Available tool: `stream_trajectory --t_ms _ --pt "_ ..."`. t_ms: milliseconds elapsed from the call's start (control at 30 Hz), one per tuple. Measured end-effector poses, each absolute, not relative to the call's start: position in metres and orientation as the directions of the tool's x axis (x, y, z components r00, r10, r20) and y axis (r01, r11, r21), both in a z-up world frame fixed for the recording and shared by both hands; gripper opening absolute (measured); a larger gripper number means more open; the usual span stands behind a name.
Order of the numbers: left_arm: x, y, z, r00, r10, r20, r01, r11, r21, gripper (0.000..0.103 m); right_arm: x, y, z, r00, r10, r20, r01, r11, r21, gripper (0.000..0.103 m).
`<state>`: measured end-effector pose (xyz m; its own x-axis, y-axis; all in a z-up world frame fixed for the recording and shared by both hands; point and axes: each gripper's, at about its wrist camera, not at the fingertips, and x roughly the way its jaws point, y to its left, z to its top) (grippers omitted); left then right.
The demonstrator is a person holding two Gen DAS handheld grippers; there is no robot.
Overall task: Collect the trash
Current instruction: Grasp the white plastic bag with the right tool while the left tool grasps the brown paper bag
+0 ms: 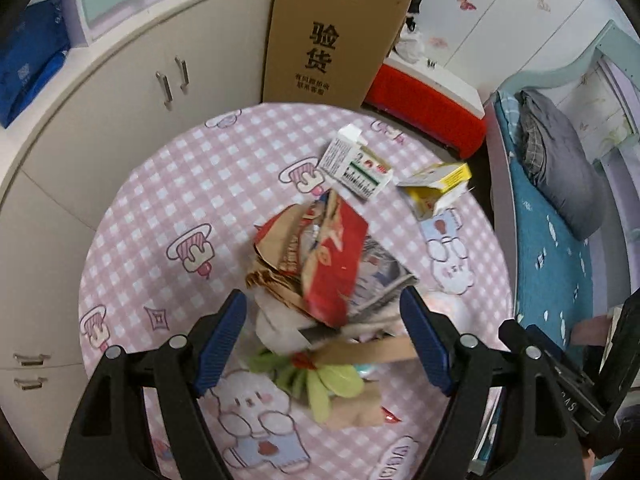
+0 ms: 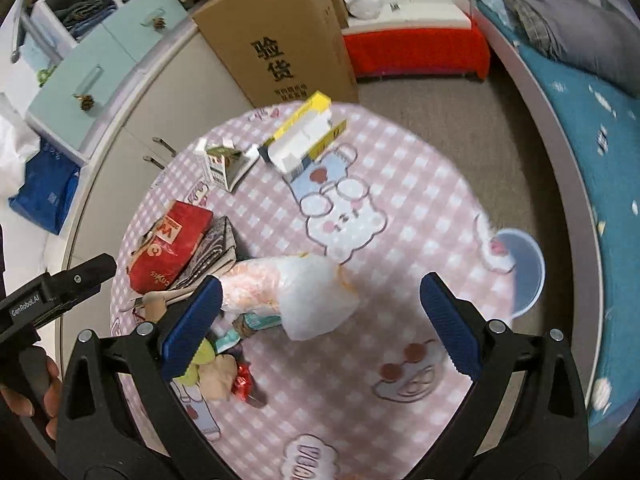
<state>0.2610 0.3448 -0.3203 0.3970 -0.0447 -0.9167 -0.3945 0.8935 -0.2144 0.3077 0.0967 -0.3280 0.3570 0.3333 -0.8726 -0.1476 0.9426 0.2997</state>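
A heap of trash lies on the round table with a pink checked cloth (image 1: pixel 168 184): a red paper bag (image 1: pixel 336 264), brown paper, a folded newspaper (image 1: pixel 384 280), white tissue and green scraps (image 1: pixel 320 384). My left gripper (image 1: pixel 324 340) hangs open over the heap, one blue pad on each side, neither pressing. My right gripper (image 2: pixel 324 320) is open above a crumpled white and orange plastic bag (image 2: pixel 296 292) beside the heap. A white and green carton (image 1: pixel 354 164) and a torn yellow box (image 1: pixel 436 188) lie farther back. The left gripper (image 2: pixel 60 288) also shows at the right wrist view's left edge.
A tall cardboard box (image 1: pixel 332 36) stands behind the table against cream cabinets (image 1: pixel 120 112). A red box (image 1: pixel 432 108) sits on the floor, and a bed with a blue cover (image 1: pixel 552 264) runs along the right. A clear plastic lid (image 2: pixel 520 272) rests at the table's right edge.
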Motion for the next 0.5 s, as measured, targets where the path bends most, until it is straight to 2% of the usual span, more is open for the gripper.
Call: stream_trajectory --t_ms 100,333,400,467,500 --pt "0.267 0.354 -0.335 0.383 -0.069 -0.921 -0.391 0.891 -0.229 0.077 0.310 0.105 -0.346 0.323 0.334 -0.885 -0.108 0.943 0.316 0.097" --pt "0.284 0.361 -0.360 0.346 -0.107 -0.932 -0.366 0.899 -0.240 0.047 0.326 0.111 -0.380 0.277 0.354 -0.893 -0.014 0.931 0.365 0.097" --pt "0.287 0.363 -0.364 0.342 -0.122 -0.932 -0.366 0.896 -0.252 0.042 0.331 0.111 -0.386 0.262 0.372 -0.890 0.012 0.921 0.388 0.096" --pt "0.290 0.361 -0.364 0.343 -0.129 -0.931 -0.352 0.901 -0.254 0.030 0.334 0.114 -0.391 0.242 0.386 -0.890 0.013 0.916 0.401 0.094" --pt "0.291 0.360 -0.363 0.347 -0.138 -0.928 -0.343 0.902 -0.263 0.015 0.334 0.115 -0.392 0.233 0.401 -0.886 0.011 0.910 0.415 0.081"
